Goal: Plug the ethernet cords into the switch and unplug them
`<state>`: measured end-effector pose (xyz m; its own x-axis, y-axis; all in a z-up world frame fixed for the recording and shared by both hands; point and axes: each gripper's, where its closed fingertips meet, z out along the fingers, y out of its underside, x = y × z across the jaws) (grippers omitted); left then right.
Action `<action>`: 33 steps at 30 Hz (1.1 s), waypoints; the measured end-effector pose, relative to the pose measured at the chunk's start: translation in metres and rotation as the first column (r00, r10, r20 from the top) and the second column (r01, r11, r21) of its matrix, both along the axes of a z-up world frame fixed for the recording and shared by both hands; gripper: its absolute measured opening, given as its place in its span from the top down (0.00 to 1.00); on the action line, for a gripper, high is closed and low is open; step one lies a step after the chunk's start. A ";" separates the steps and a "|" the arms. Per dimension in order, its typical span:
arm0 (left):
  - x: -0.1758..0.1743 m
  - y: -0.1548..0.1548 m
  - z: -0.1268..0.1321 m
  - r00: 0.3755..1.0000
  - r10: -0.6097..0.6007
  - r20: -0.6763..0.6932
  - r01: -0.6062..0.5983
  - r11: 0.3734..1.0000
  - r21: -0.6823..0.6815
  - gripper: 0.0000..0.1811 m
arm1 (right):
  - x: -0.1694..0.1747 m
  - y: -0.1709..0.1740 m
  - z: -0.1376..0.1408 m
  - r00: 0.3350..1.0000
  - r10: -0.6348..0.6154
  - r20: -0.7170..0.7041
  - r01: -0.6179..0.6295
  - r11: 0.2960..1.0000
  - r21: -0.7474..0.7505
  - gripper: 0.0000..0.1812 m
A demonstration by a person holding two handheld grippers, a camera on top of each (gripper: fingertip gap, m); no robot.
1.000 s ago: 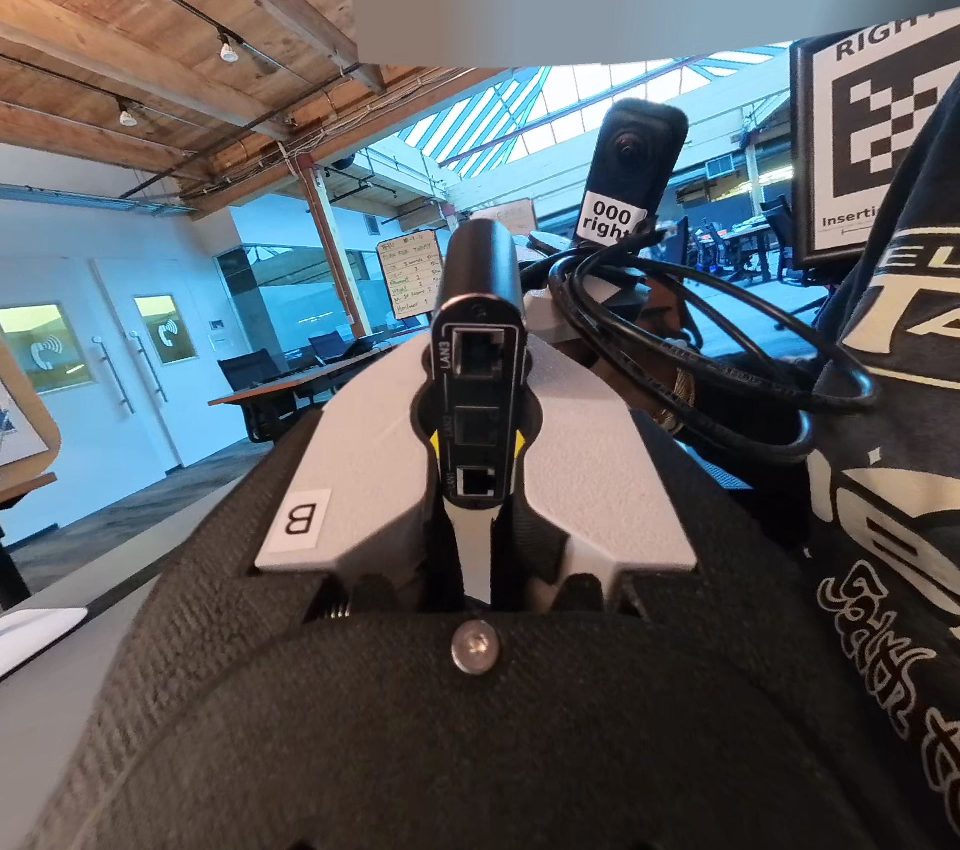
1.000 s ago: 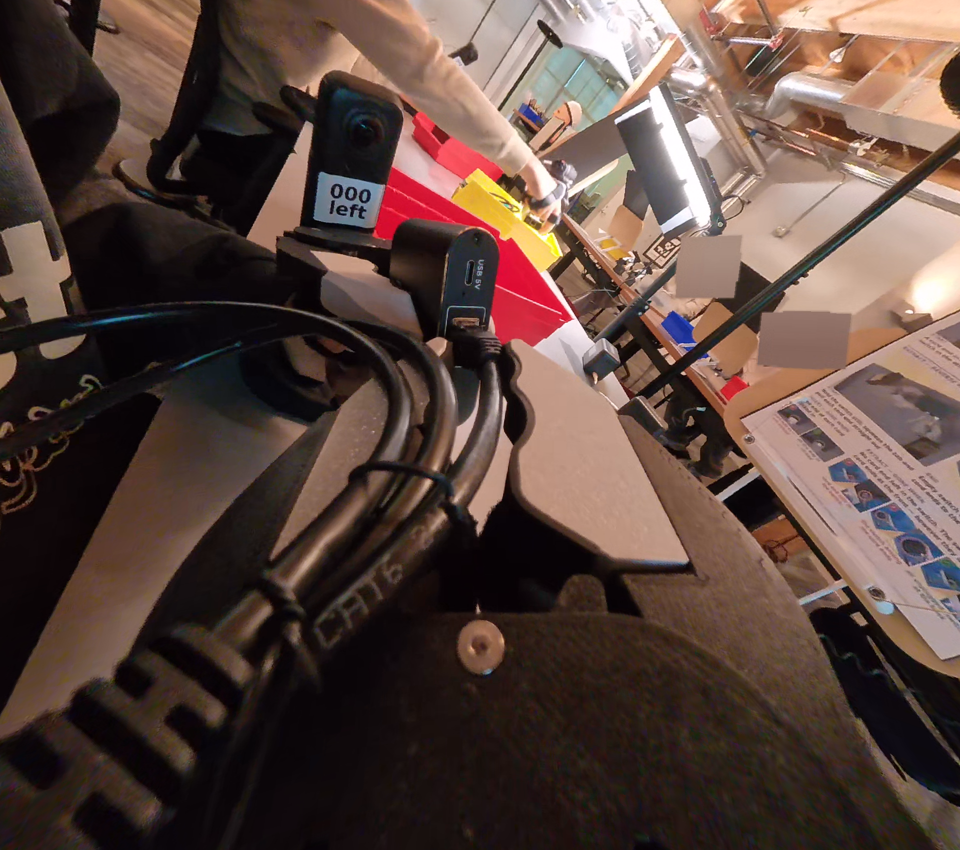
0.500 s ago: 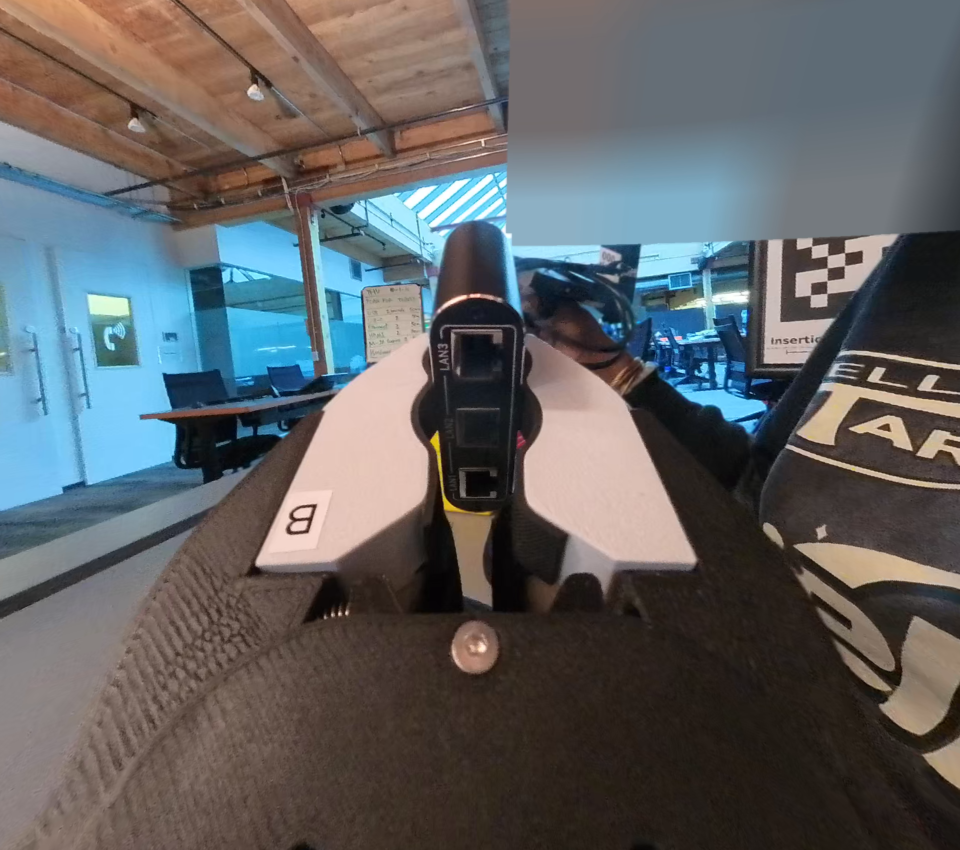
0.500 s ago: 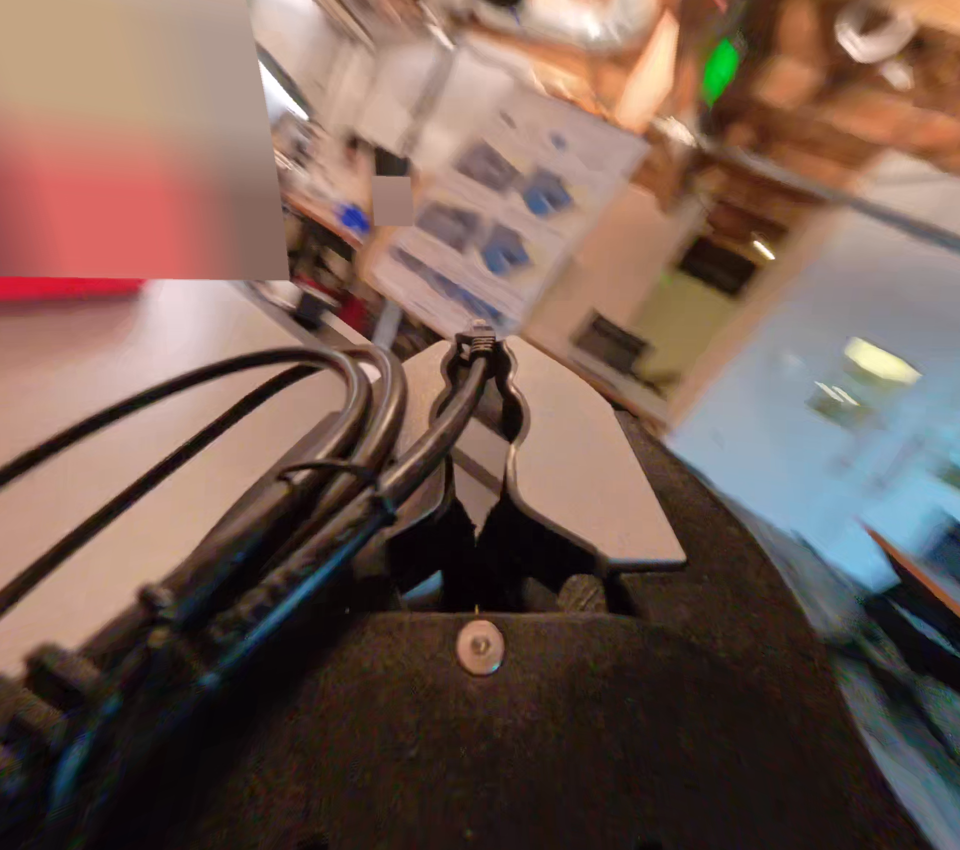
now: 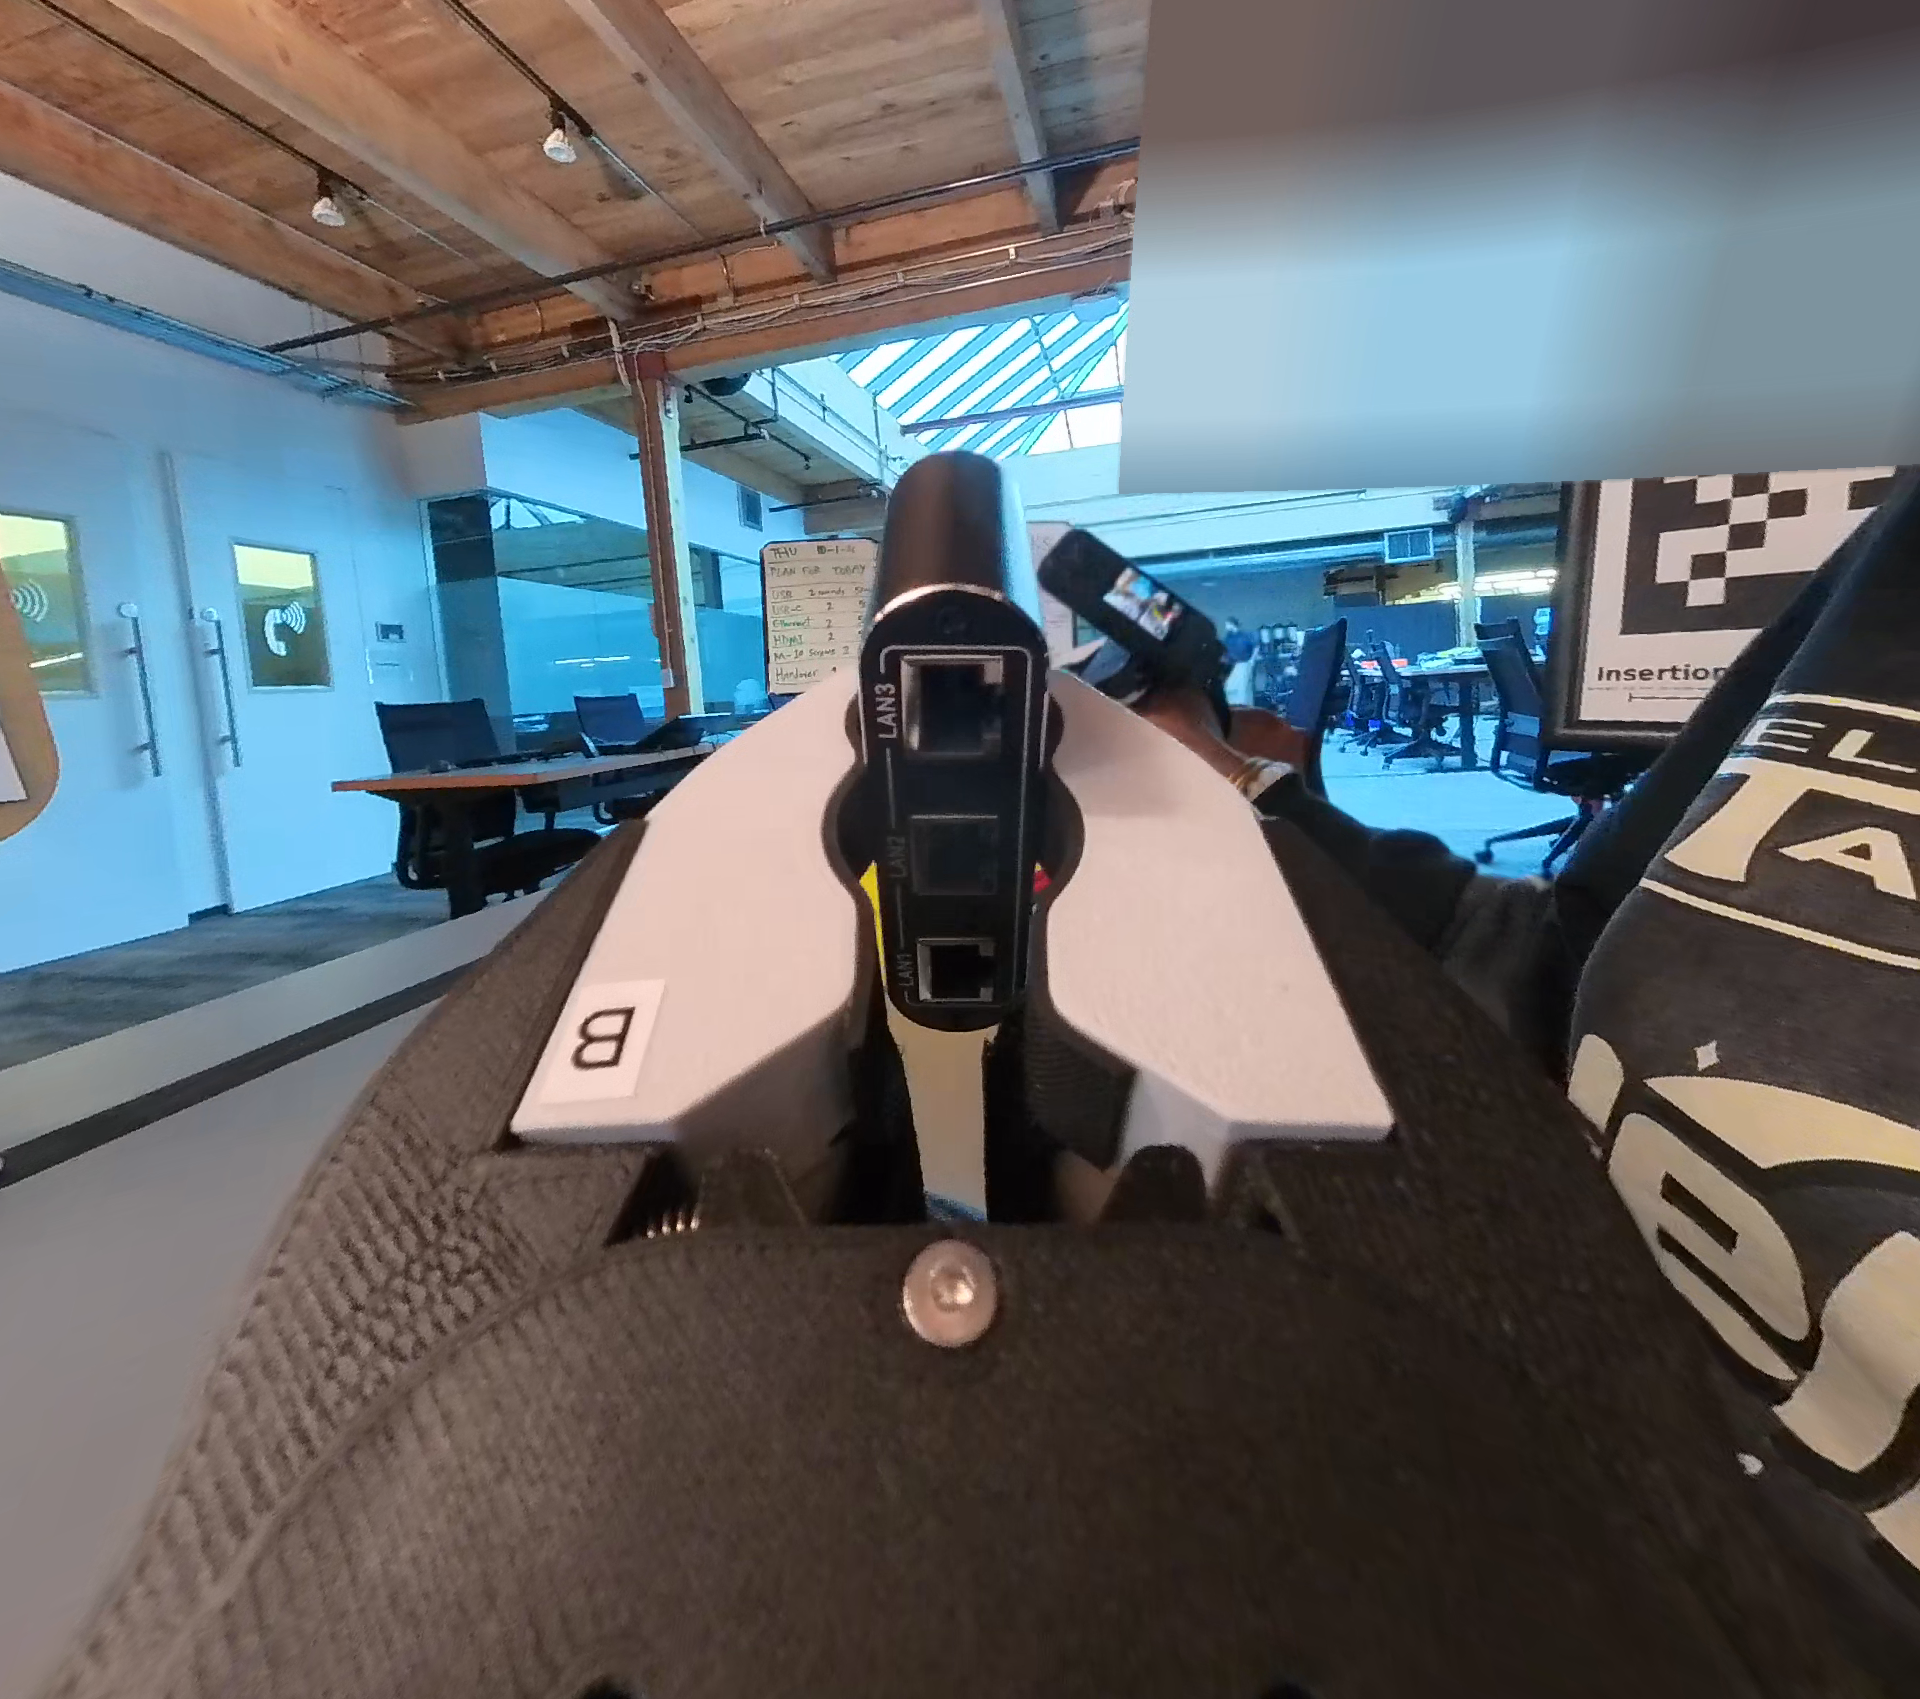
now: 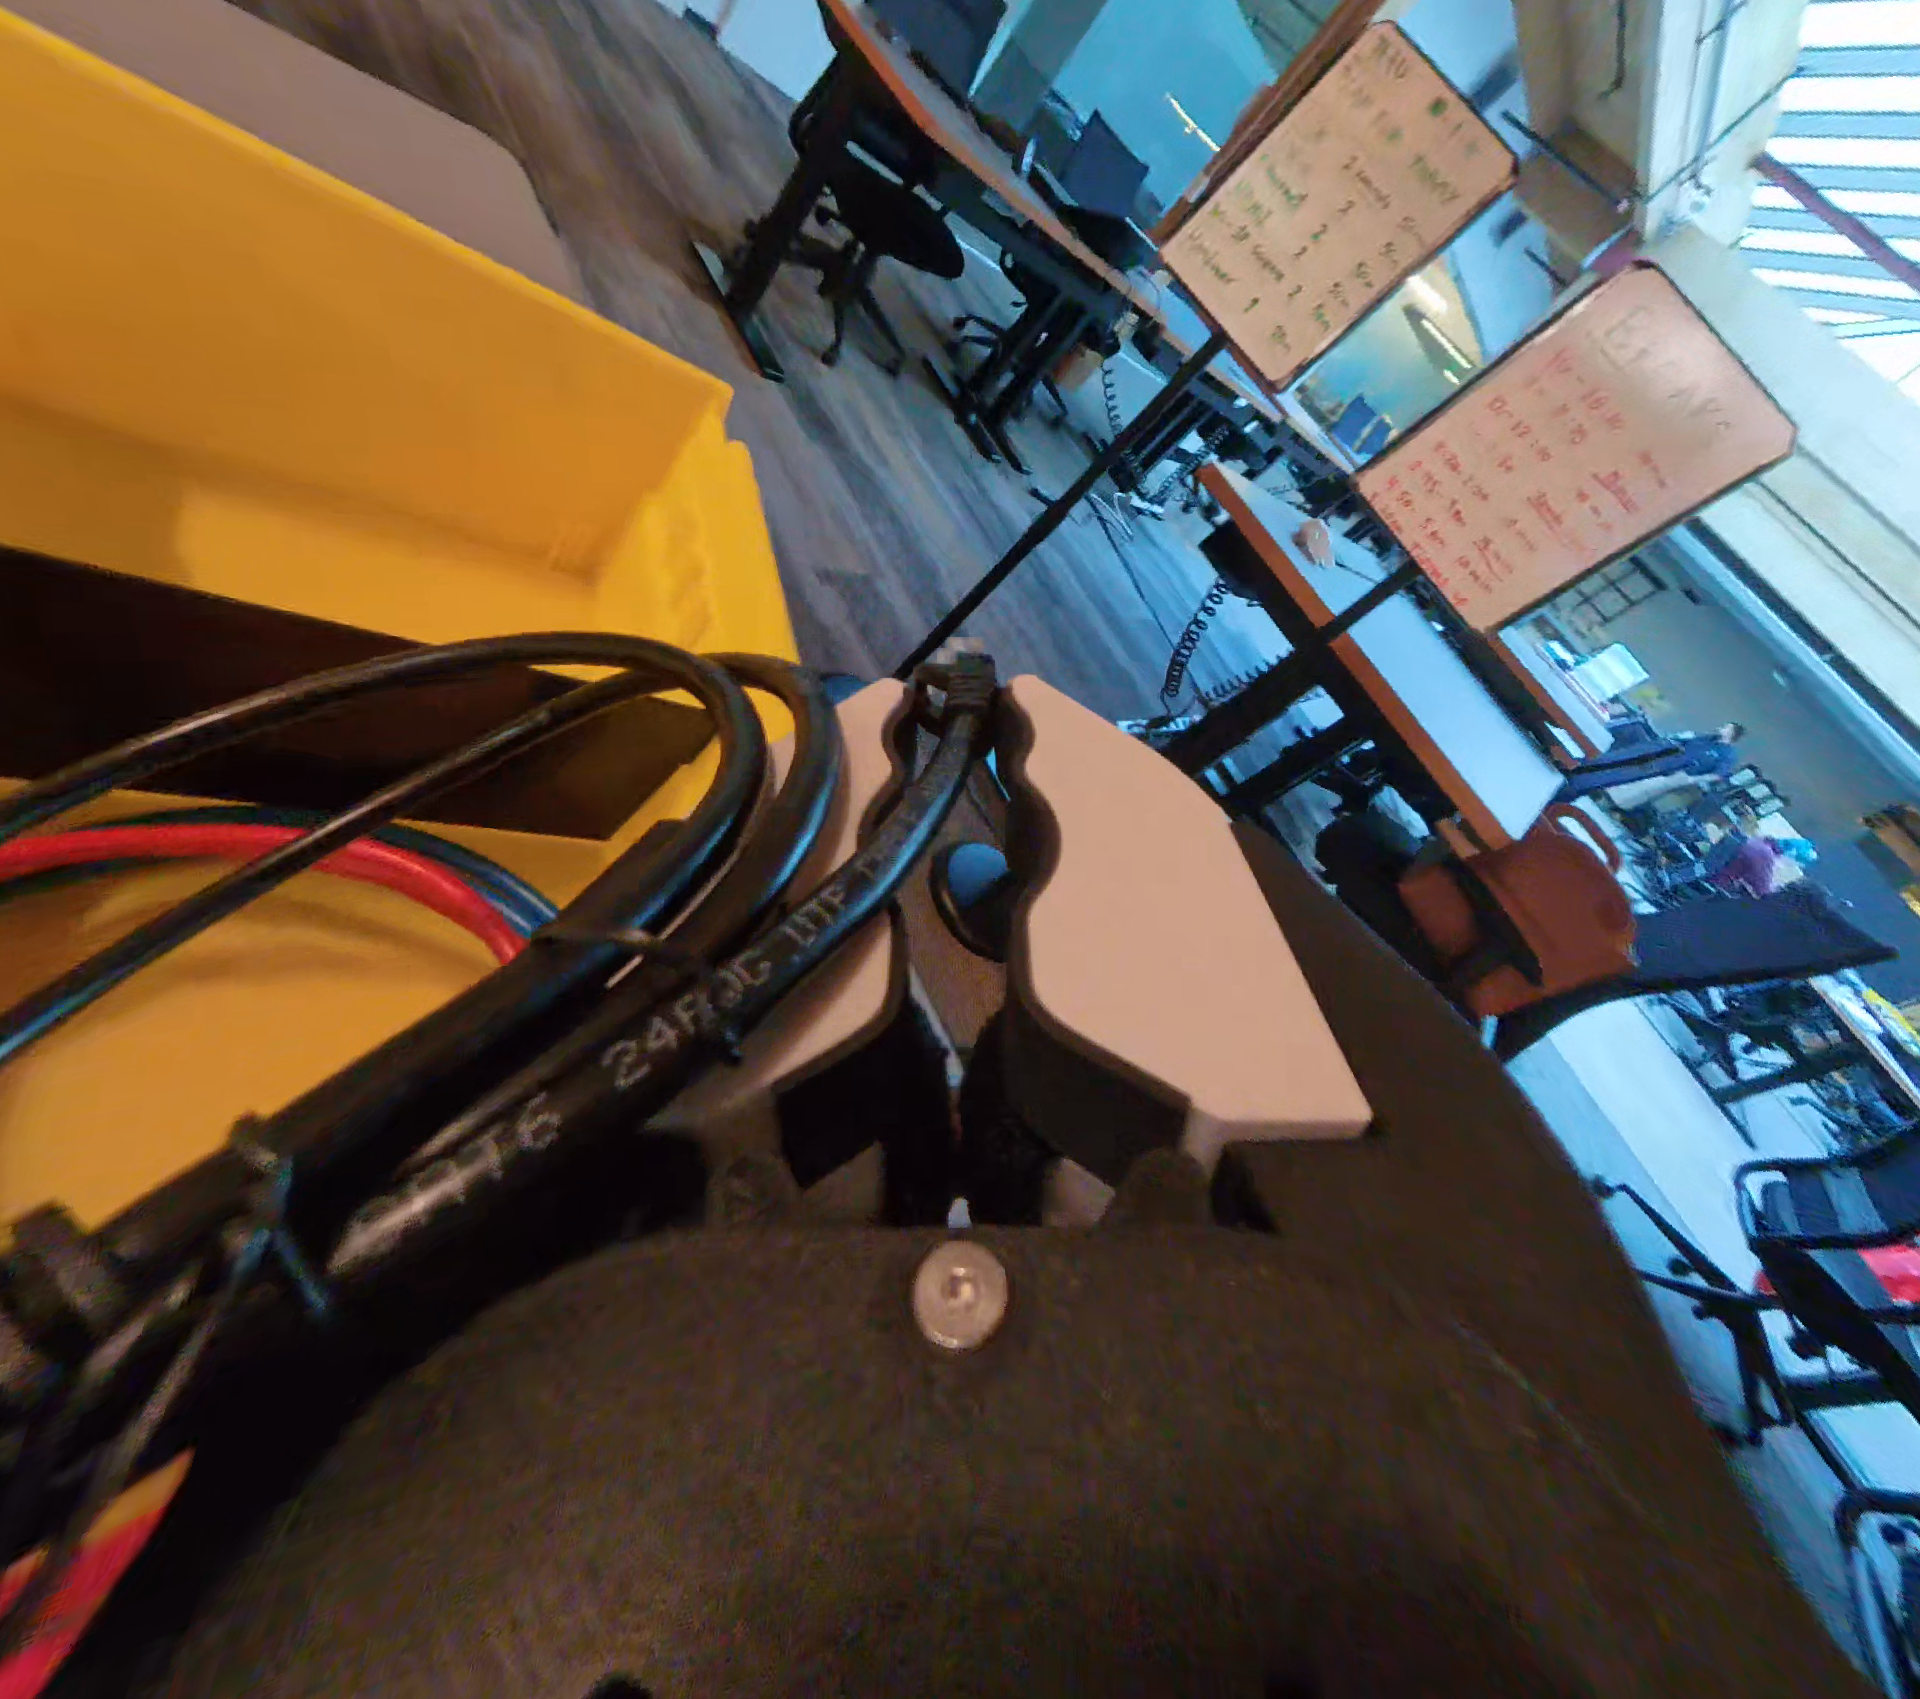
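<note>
My left gripper is shut on a small black switch, held upright with its row of three ports facing the camera; all three ports look empty. The right gripper's camera shows behind it, up and to the right. My right gripper is shut on a black ethernet cord just behind its plug, which sticks out past the fingertips. The rest of the cord is coiled and tied in loops over the left finger.
A yellow bin holding red and blue cables lies under the right gripper, to its left. A person's dark printed shirt fills the right of the left wrist view. A marker board stands behind. Desks and whiteboards stand farther off.
The right gripper has pulled the plug out of the switch and swung away over the yellow bin. The left gripper has kept hold of the switch and tilted slightly.
</note>
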<state>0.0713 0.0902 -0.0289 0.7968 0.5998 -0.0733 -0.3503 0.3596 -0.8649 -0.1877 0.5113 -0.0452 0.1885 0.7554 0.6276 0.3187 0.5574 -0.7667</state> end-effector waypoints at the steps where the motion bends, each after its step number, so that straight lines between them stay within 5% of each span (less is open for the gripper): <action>1: -0.001 0.000 0.000 1.000 0.004 0.004 -0.004 1.000 0.001 0.86 | -0.007 -0.003 -0.010 1.000 0.011 0.014 -0.011 1.000 -0.003 0.92; 3: -0.002 -0.001 -0.001 1.000 0.004 0.015 -0.004 1.000 0.006 0.86 | -0.016 -0.005 -0.043 0.983 -0.008 0.186 0.005 1.000 0.015 0.92; 6: -0.003 -0.002 -0.001 1.000 0.007 0.018 -0.007 1.000 0.006 0.86 | 0.004 -0.006 -0.101 0.811 -0.020 0.585 0.069 0.996 -0.062 0.80; 9: -0.004 -0.002 -0.001 1.000 0.005 0.024 -0.005 1.000 0.008 0.86 | 0.025 -0.017 -0.110 0.720 0.079 0.689 0.016 0.991 -0.131 0.73; 16: -0.004 -0.001 -0.002 1.000 0.008 0.024 -0.008 1.000 0.002 0.86 | 0.059 -0.046 -0.093 0.653 0.351 0.671 -0.149 0.928 -0.341 0.66; 23: -0.009 -0.006 -0.002 0.995 -0.037 0.094 0.031 0.997 0.071 0.86 | 0.068 -0.098 -0.040 0.622 0.692 0.365 -0.455 0.700 -0.551 0.66; 27: -0.014 -0.005 -0.007 0.970 -0.148 0.191 0.125 0.984 0.127 0.86 | 0.081 -0.164 0.026 0.459 0.889 -0.014 -0.789 0.399 -0.467 0.54; 31: -0.009 0.006 -0.011 0.969 -0.163 0.187 0.154 0.986 0.063 0.86 | 0.143 -0.239 0.096 0.008 0.889 -0.457 -0.955 -0.129 -0.267 0.41; 33: -0.005 0.012 -0.012 0.975 -0.157 0.155 0.157 0.988 0.010 0.86 | 0.186 -0.274 0.097 -0.230 0.845 -0.483 -0.885 -0.388 -0.257 0.42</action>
